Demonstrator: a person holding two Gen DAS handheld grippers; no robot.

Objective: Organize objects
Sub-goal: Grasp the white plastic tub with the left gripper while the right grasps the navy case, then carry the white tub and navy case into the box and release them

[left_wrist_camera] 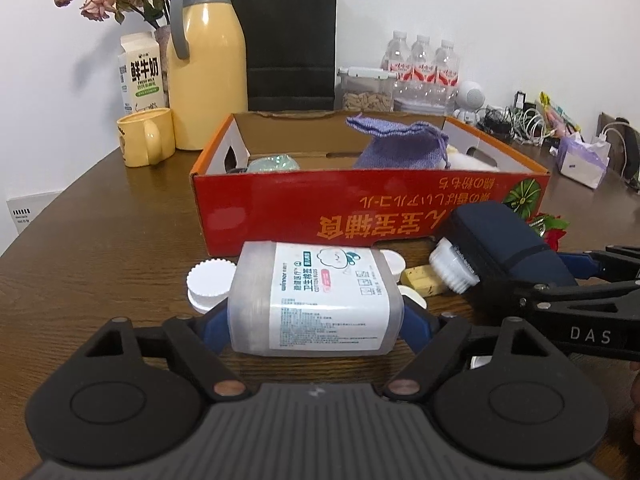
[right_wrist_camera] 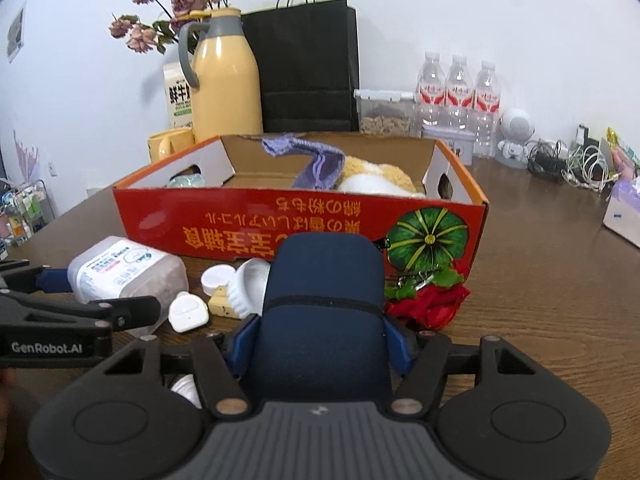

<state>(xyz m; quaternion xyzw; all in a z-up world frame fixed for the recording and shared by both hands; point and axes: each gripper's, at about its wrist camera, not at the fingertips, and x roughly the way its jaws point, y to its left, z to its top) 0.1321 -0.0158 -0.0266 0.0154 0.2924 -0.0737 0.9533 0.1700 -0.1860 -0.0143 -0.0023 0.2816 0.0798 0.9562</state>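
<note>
The left gripper (left_wrist_camera: 316, 316) is closed on the cotton swab tub (left_wrist_camera: 316, 300), with a blue pad pressed on each side of it. The right gripper (right_wrist_camera: 320, 340) is closed on the dark blue case (right_wrist_camera: 324, 304) in the same way. Both things seem to rest on the brown table (left_wrist_camera: 100, 240), just in front of the red box (left_wrist_camera: 368, 208), which is seen at 12 o'clock from each gripper. A purple bag (left_wrist_camera: 400, 144) is already in the box. To do this step well, each thing should be lifted straight up first, high enough to clear the box's front wall. The white caps (left_wrist_camera: 210, 280) at 9 o'clock of the tub should not be bumped. The tub is round and smooth, so it may slip if the hold is loosened. The red rose (right_wrist_camera: 432, 300) at 3 o'clock of the case should be left alone.
</note>
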